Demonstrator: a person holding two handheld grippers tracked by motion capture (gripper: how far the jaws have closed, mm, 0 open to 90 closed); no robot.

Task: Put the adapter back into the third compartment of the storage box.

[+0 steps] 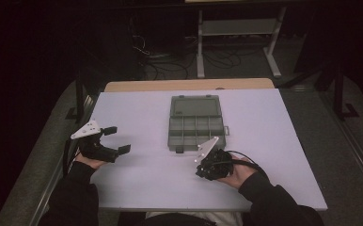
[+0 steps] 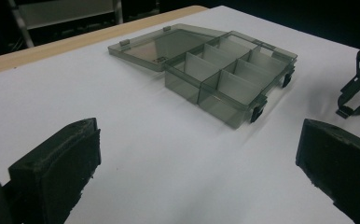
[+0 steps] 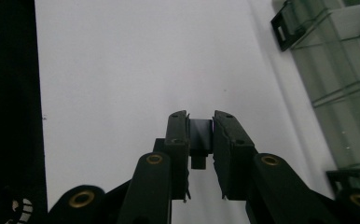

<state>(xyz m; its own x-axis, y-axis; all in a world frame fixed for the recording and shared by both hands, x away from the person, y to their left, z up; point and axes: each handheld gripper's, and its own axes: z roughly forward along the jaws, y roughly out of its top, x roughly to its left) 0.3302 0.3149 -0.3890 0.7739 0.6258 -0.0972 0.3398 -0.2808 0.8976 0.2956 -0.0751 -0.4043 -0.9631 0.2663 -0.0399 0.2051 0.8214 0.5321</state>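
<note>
A smoky grey clear organizer box (image 1: 196,133) lies open in the middle of the white table (image 1: 142,169), its lid (image 1: 194,106) flat on the far side and its divided compartments looking empty. My left gripper (image 1: 117,139) hovers open at the table's left, well apart from the box. In the left gripper view its jaws (image 2: 194,177) stand wide, and the box (image 2: 225,79) is ahead. My right gripper (image 1: 202,169) is just in front of the box's near edge. In the right gripper view it (image 3: 200,135) is shut on a small dark block (image 3: 200,131), with the box's corner (image 3: 336,60) at the right.
Two black latches (image 2: 258,110) hang on the box's front wall. A wooden strip (image 1: 189,84) borders the table's far edge. Behind it are a white metal frame (image 1: 236,28) and cables on the floor. The table's near edge shows dark in the right gripper view (image 3: 10,93).
</note>
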